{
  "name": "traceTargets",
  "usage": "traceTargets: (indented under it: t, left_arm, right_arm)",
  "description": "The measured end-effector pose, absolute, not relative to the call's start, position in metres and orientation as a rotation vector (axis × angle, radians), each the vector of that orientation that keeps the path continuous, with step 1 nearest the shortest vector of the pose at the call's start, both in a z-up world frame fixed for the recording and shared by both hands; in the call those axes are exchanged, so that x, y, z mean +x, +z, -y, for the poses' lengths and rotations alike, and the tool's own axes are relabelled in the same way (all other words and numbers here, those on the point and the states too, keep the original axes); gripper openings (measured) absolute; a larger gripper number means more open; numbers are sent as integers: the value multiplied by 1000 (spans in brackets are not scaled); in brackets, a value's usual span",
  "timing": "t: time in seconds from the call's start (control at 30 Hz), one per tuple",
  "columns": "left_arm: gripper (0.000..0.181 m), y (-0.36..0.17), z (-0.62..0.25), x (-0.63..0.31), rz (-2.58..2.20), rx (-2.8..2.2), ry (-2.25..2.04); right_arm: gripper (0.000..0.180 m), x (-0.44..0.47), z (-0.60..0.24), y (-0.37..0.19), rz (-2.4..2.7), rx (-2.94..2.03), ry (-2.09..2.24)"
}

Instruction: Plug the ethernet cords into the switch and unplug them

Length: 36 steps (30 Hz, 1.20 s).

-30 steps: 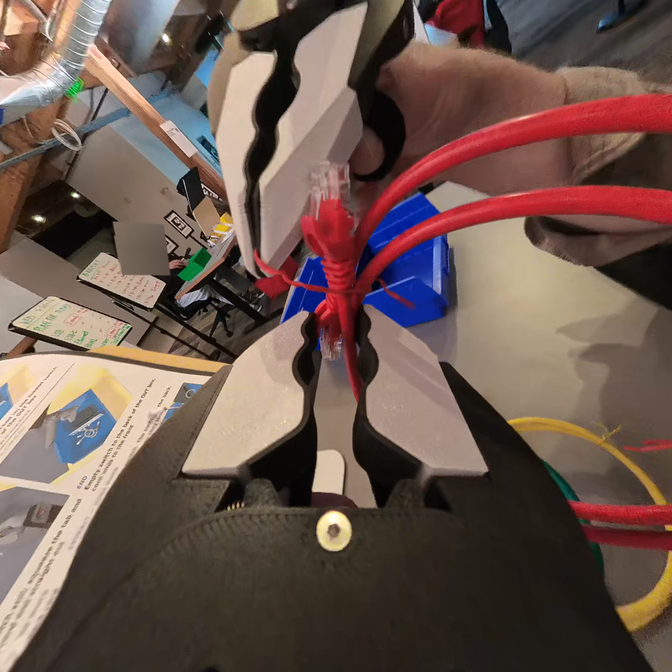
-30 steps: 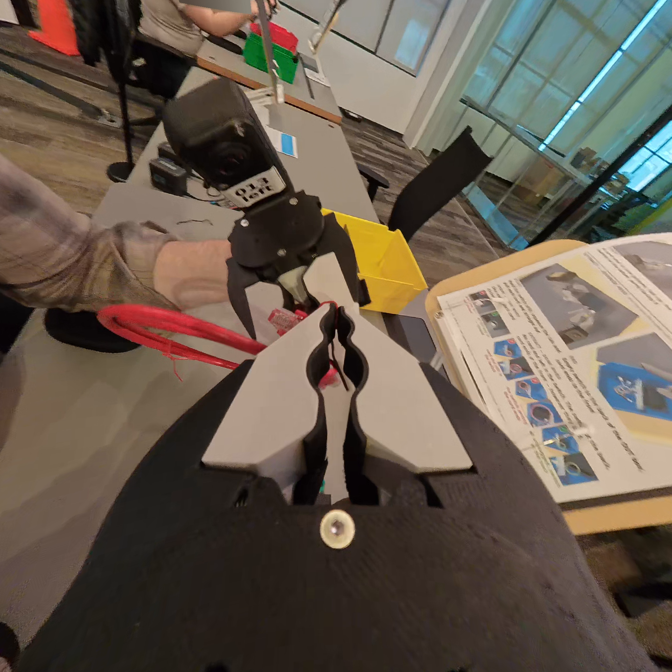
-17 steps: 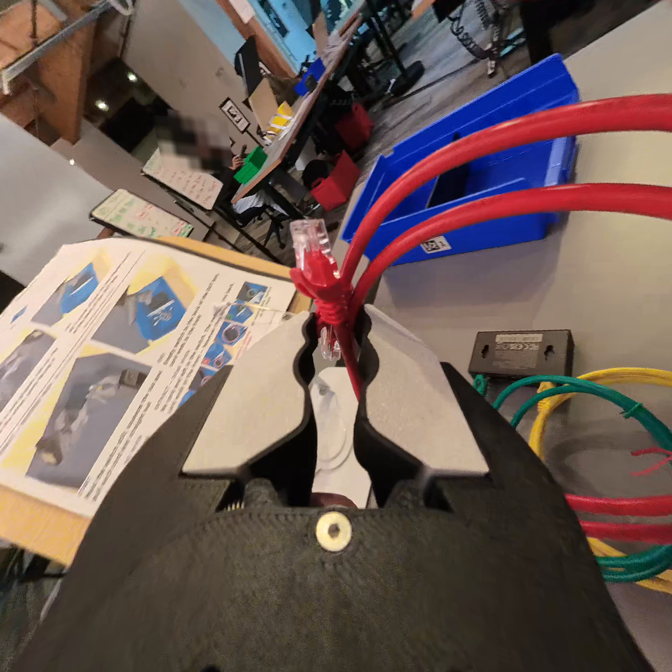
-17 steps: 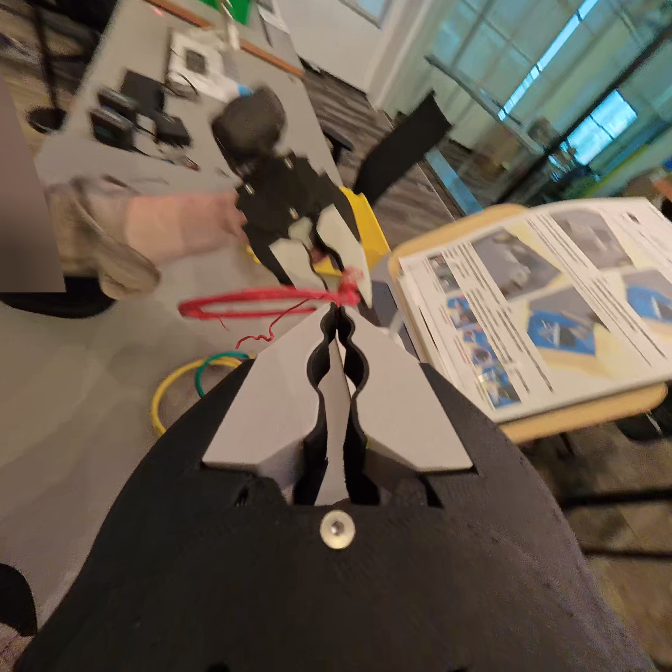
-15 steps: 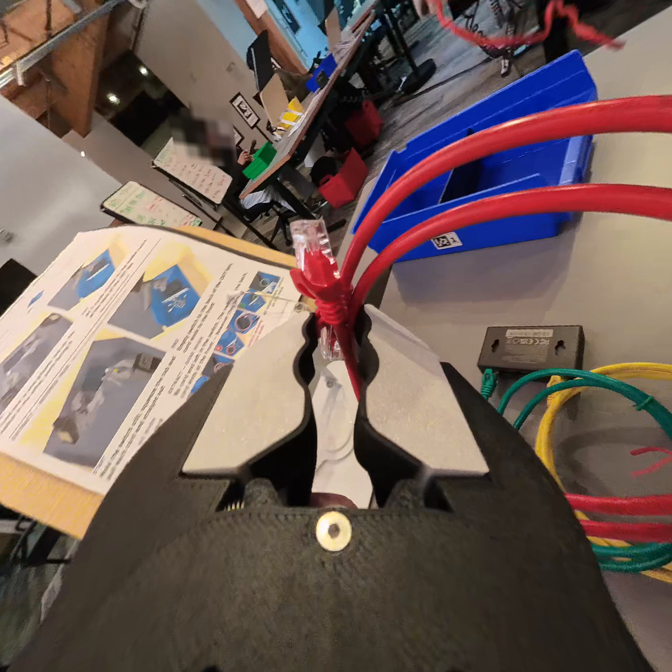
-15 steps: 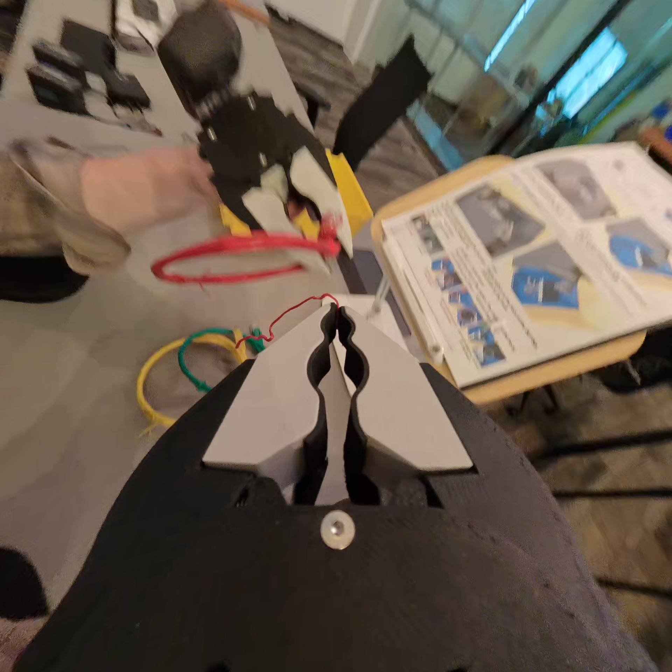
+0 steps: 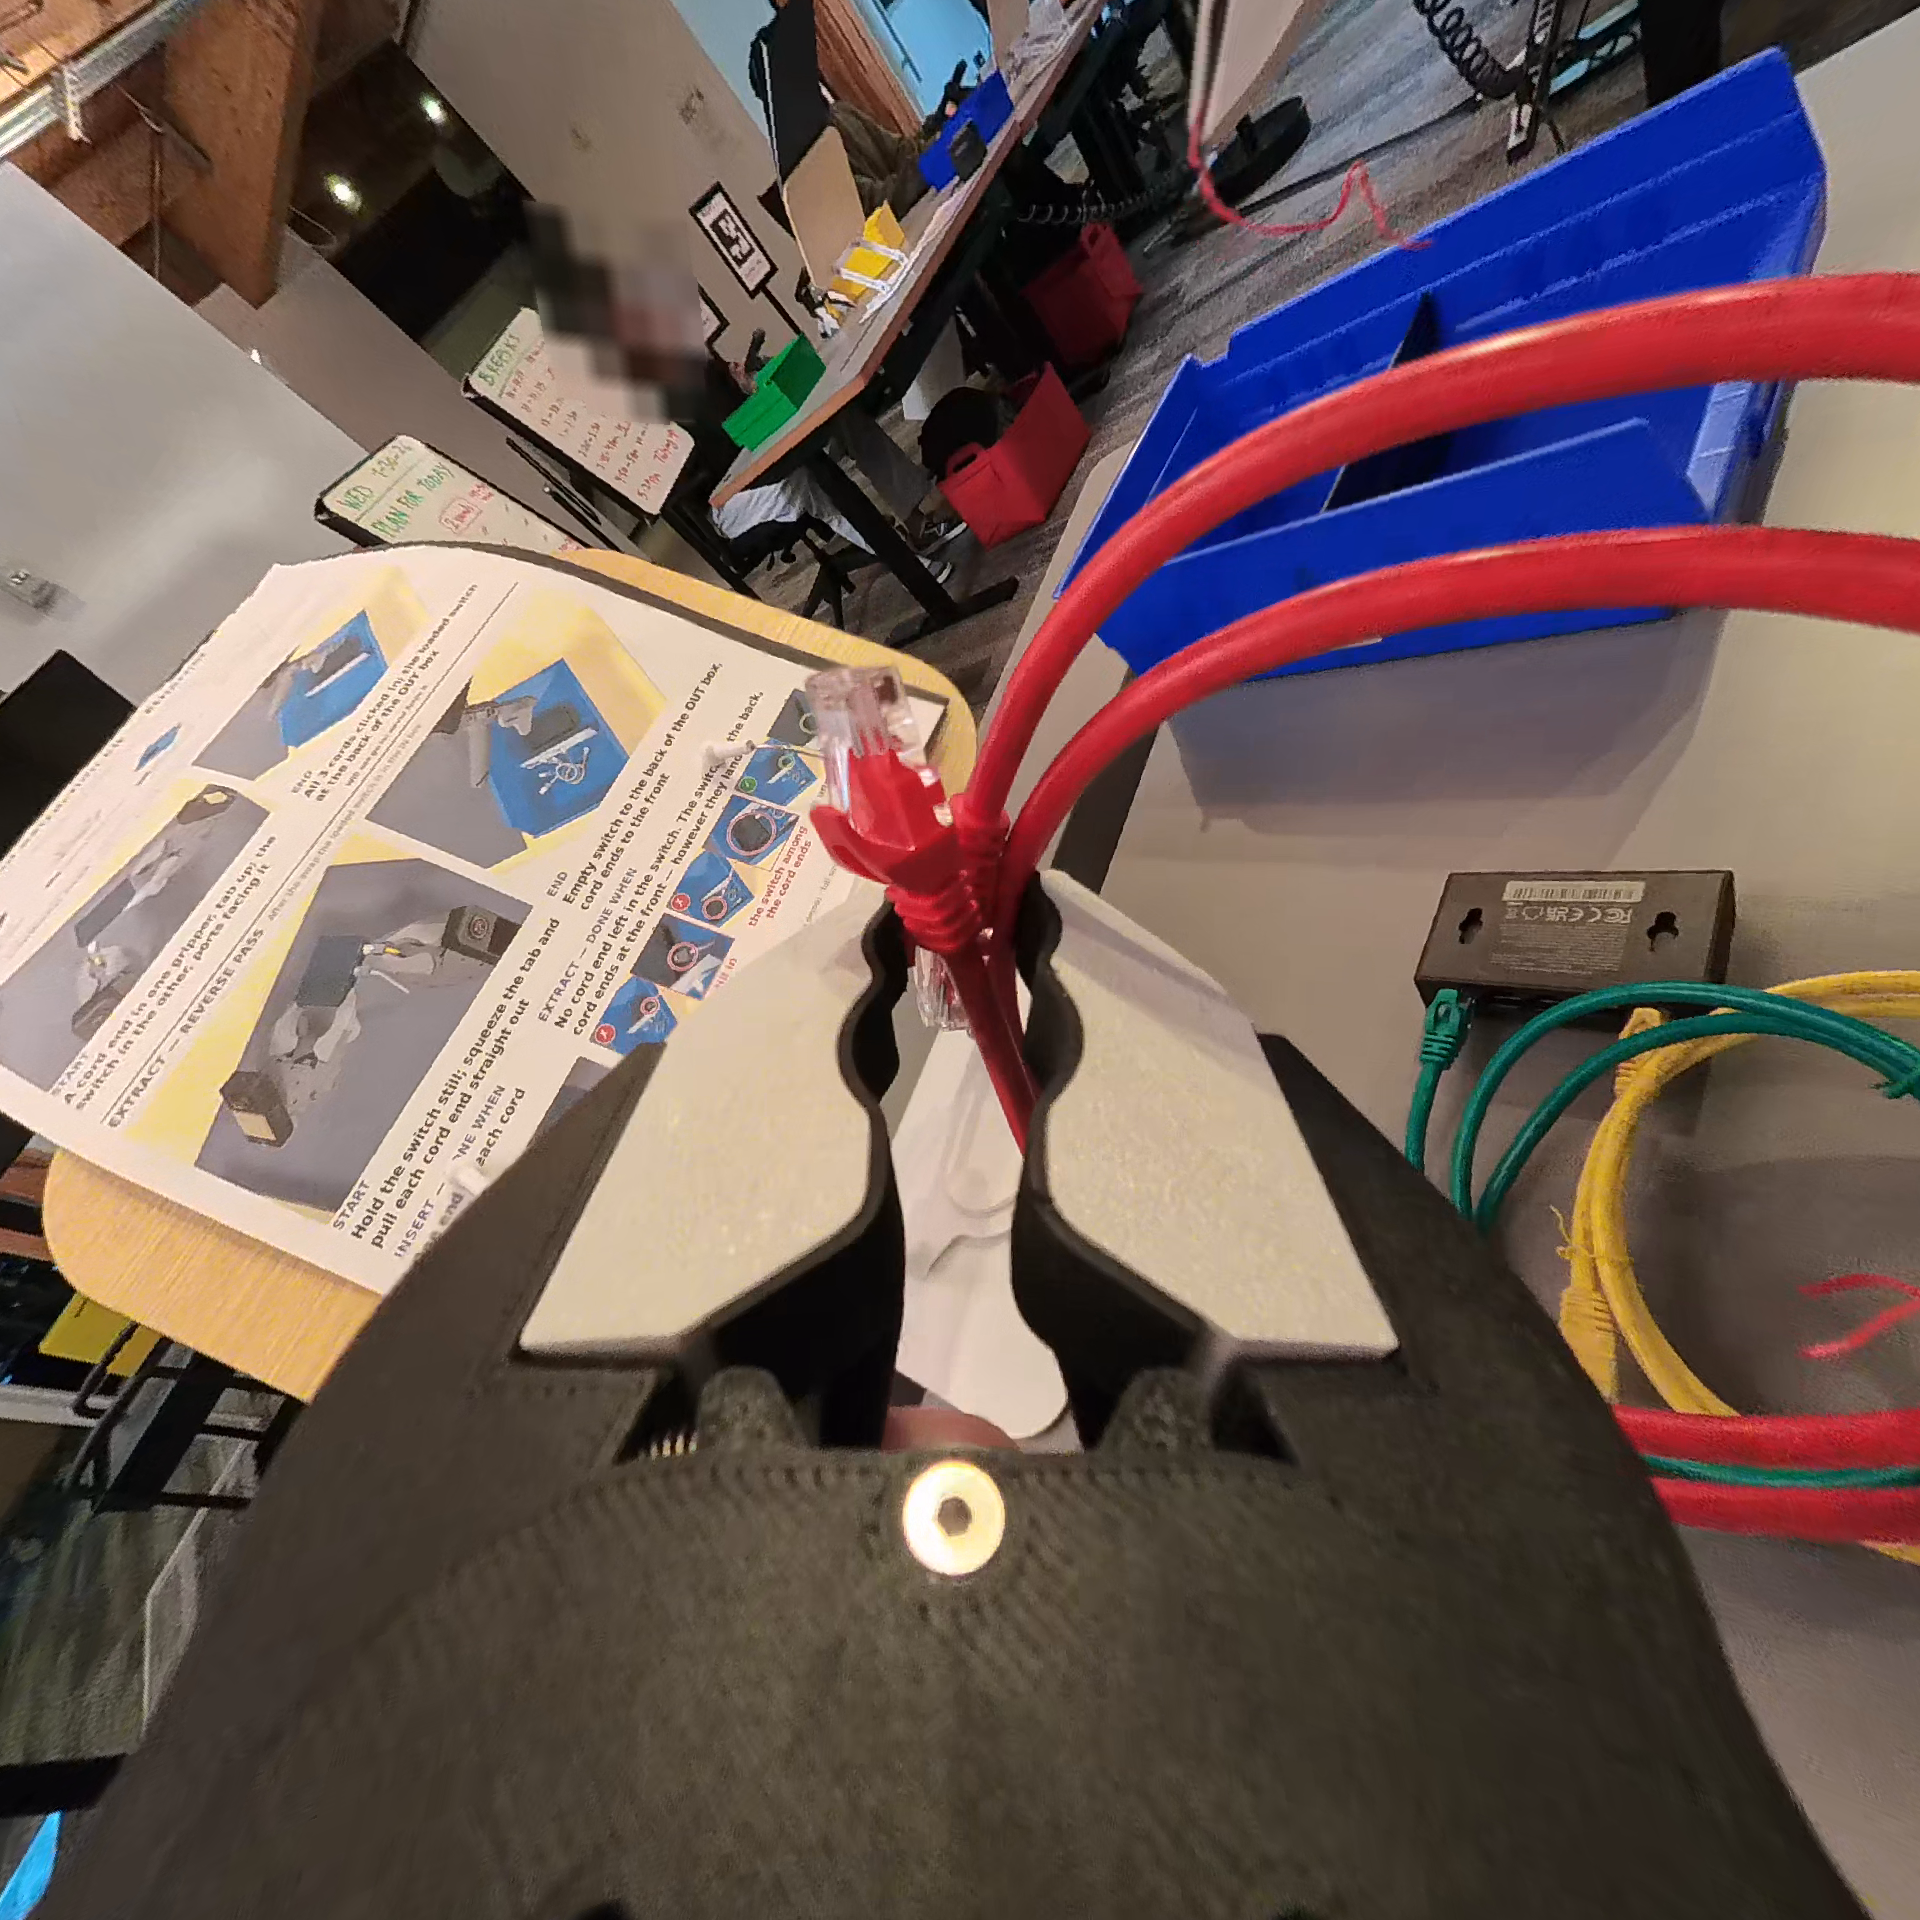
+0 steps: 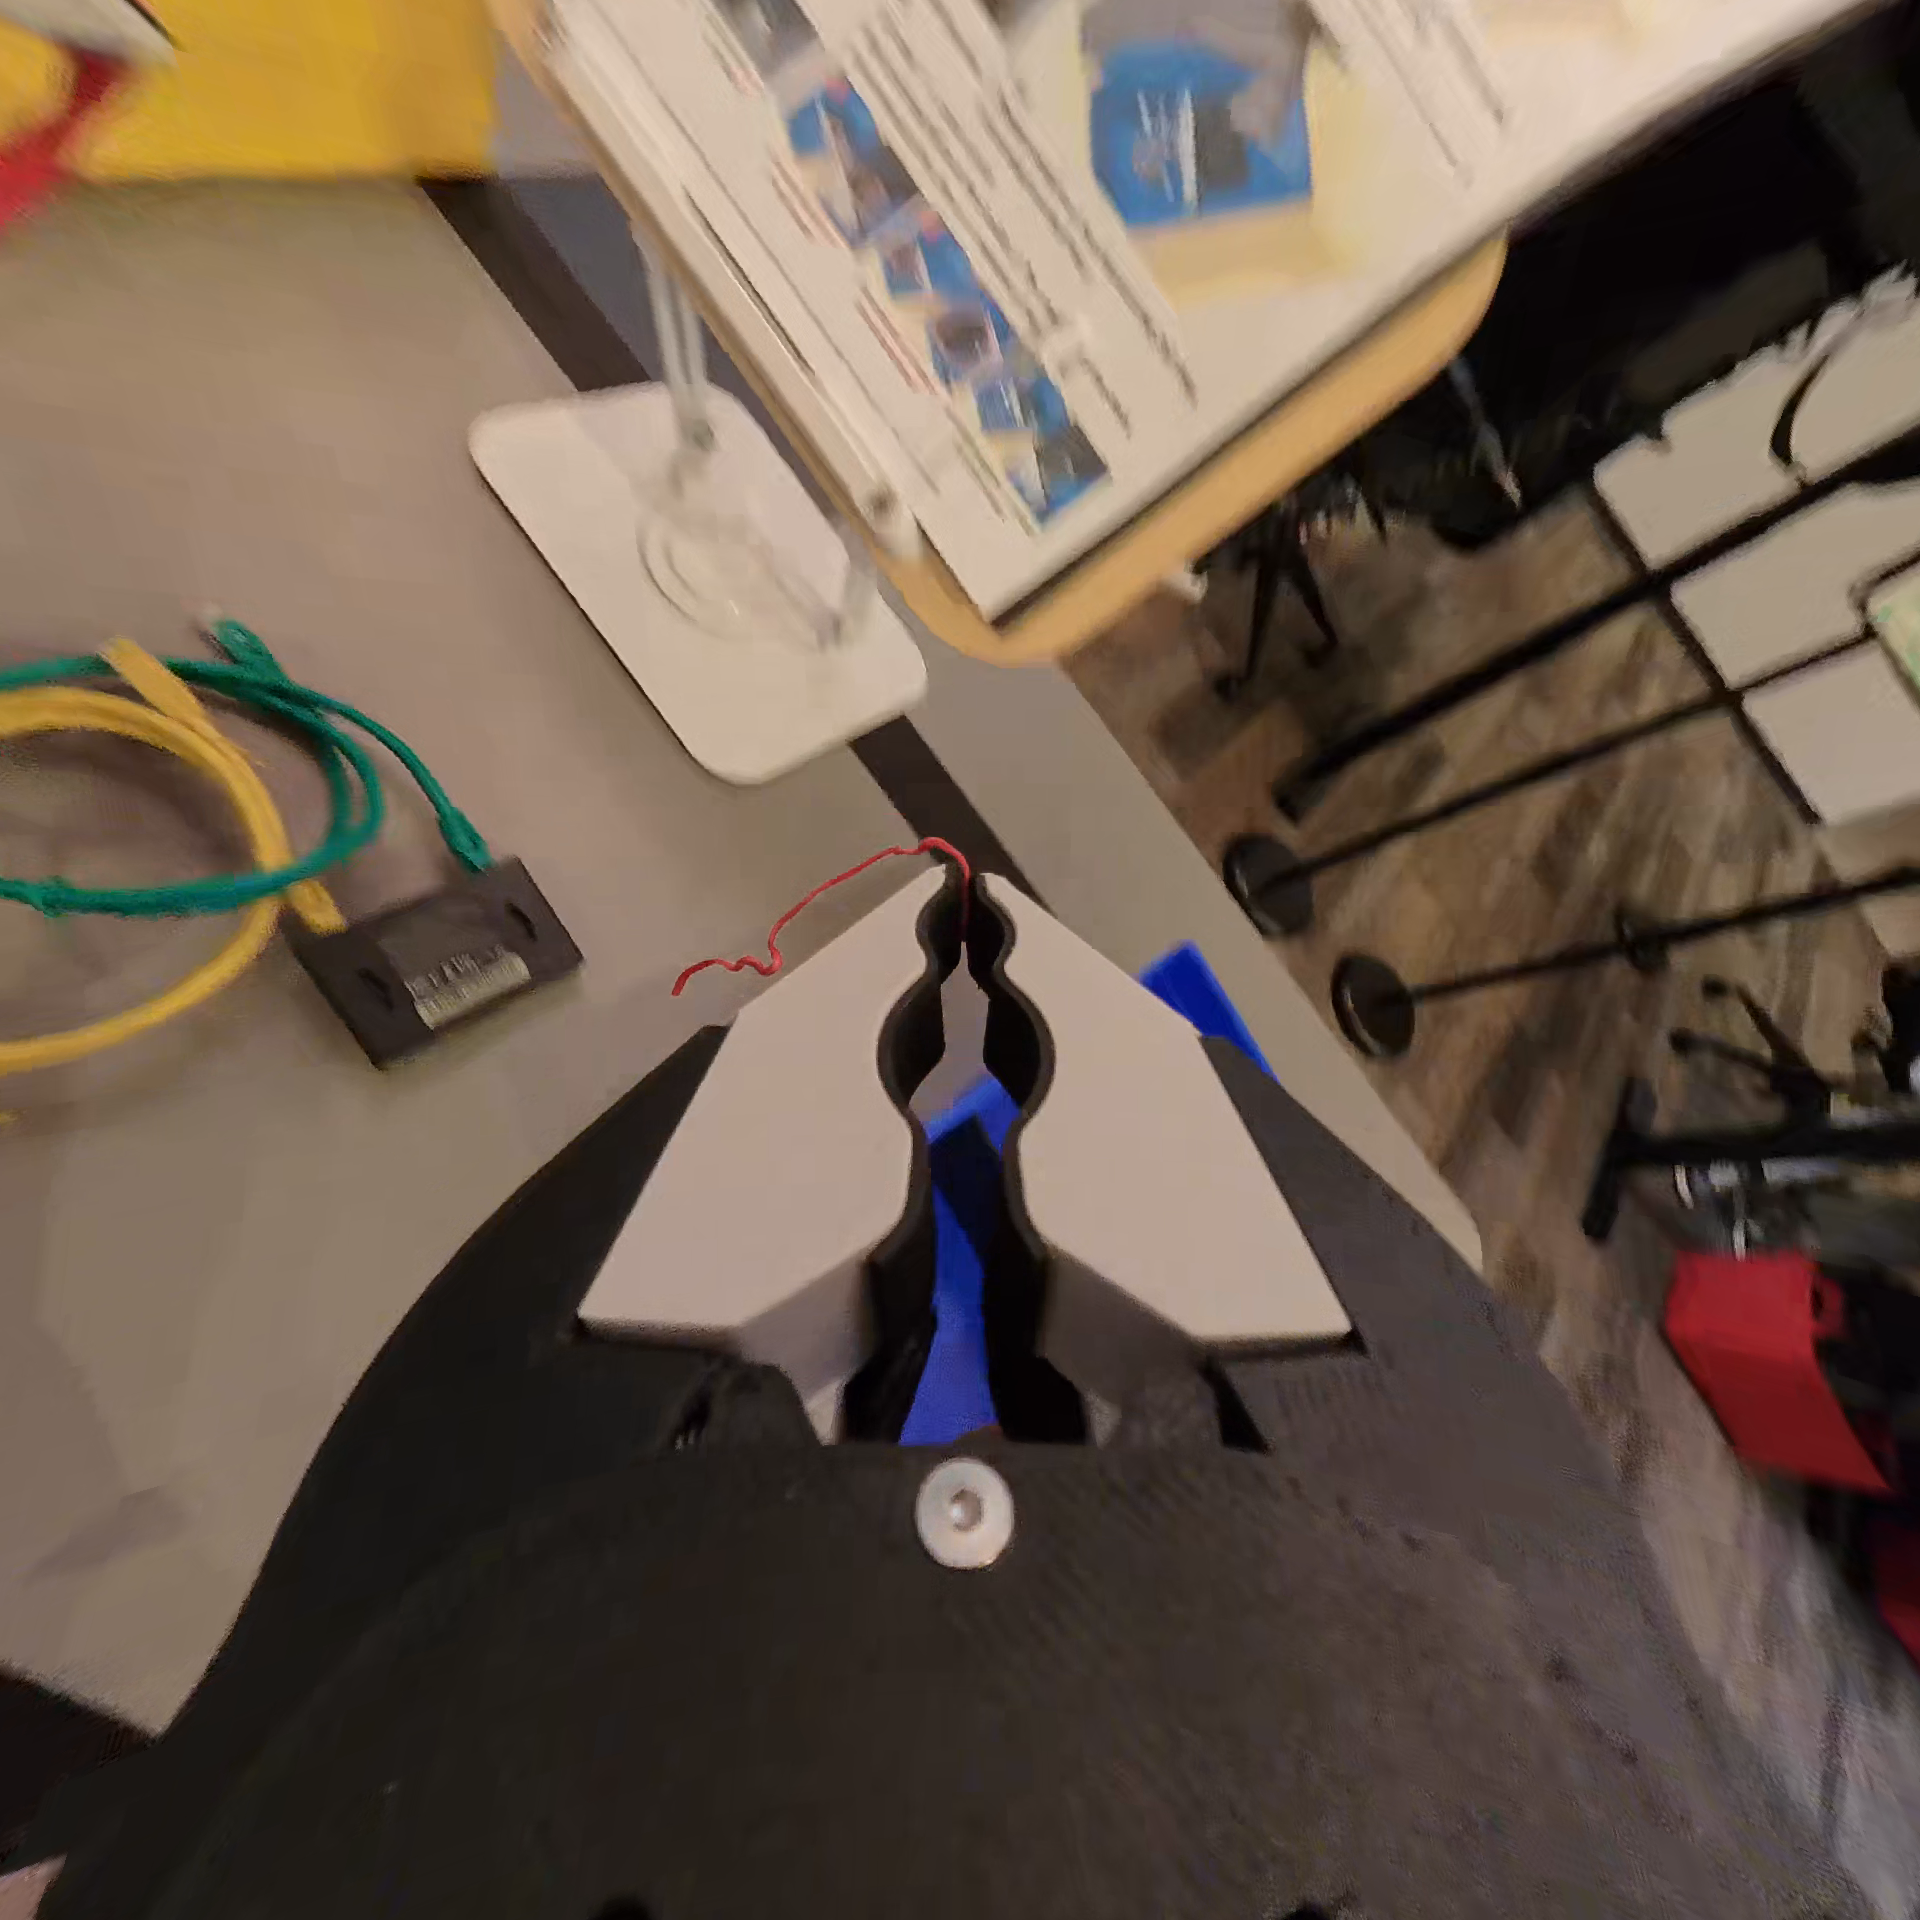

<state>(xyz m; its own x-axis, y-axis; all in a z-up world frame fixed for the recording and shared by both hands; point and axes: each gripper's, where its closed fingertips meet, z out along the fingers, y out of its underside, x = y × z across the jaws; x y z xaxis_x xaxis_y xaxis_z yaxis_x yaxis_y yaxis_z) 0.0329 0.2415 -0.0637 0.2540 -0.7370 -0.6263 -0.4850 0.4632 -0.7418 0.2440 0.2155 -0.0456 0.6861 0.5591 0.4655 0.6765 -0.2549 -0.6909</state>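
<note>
My left gripper [image 7: 961, 914] is shut on a coiled red ethernet cord [image 7: 1351, 426], just below its bound neck; one clear plug [image 7: 862, 717] sticks up past the fingertips. The black switch [image 7: 1574, 930] lies on the grey table with a green cord [image 7: 1662, 1023] and a yellow cord [image 7: 1621, 1226] at its ports. My right gripper [image 8: 961, 883] is shut on a thin red twist tie [image 8: 821, 930] above the table edge. The switch [image 8: 431, 961], green cord [image 8: 343, 769] and yellow cord [image 8: 187, 727] lie to its left.
A blue bin [image 7: 1538, 395] stands behind the switch; it also shows under my right gripper [image 8: 1195, 987]. An instruction sheet on a wooden board [image 7: 343, 862] stands on a white-based clear stand [image 8: 696, 582]. A yellow bin [image 8: 281, 83] sits at the far left. About 20 cm separates my left fingertips from my right. The black switch [image 7: 1574, 930] is about equally far from each gripper, around 25 cm. Look for it in the right wrist view [image 8: 437, 955] too.
My right gripper has pulled the red twist tie off the red cord and swung away, down toward the table edge. My left gripper still holds the red cord and has tilted.
</note>
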Motion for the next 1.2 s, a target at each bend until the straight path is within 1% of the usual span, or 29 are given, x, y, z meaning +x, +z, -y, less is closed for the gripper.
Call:
traceTargets:
  t: [0.17,0.27,0.4,0.53,0.57,0.63,0.67,0.8,0.83,0.87,0.9,0.97,1.03,1.07,1.1,1.2]
  left_arm:
    - [20,-69,-244,32,-1408,-1188,-243]
    - [21,-76,-245,35,-1429,-1204,-234]
    - [21,-85,-244,42,-1465,-1215,-220]
    - [21,-90,-242,48,-1483,-1215,-222]
    - [21,-90,-241,49,-1489,-1213,-222]
    - [21,-92,-241,50,-1497,-1215,-223]
    - [21,-93,-240,51,-1502,-1214,-223]
    - [21,-95,-237,55,-1522,-1205,-223]
    - [21,-95,-236,56,-1529,-1201,-223]
    - [21,-96,-235,57,-1535,-1199,-224]
    - [21,-97,-234,58,-1540,-1200,-223]
    - [21,-99,-232,59,-1554,-1193,-224]
    - [21,-99,-228,60,-1574,-1179,-233]
    - [21,-99,-225,61,-1585,-1171,-242]
    - [21,-99,-222,63,-1597,-1164,-250]
    - [21,-100,-214,69,-1629,-1144,-242]
  right_arm:
    - [0,330,-201,-83,759,-2162,-290]
    - [0,367,-194,-125,653,-2282,-258]
    - [0,385,-190,-183,603,-2394,-181]
    - [0,392,-189,-216,590,-2454,-159]
    - [7,393,-188,-221,588,-2469,-159]
    - [17,397,-188,-228,581,-2491,-176]
    - [18,398,-187,-230,585,-2499,-173]
    - [20,399,-186,-213,583,-2452,-233]
    - [23,398,-186,-211,583,-2451,-232]
    - [34,398,-185,-213,595,-2477,-237]
    - [40,401,-184,-217,607,-2510,-254]
    - [39,401,-187,-216,610,-2500,-270]
    - [33,383,-192,-188,631,-2374,-277]
    - [27,361,-194,-167,680,-2272,-227]
    - [25,333,-195,-144,740,-2165,-156]
    - [31,223,-179,-83,934,-1889,230]
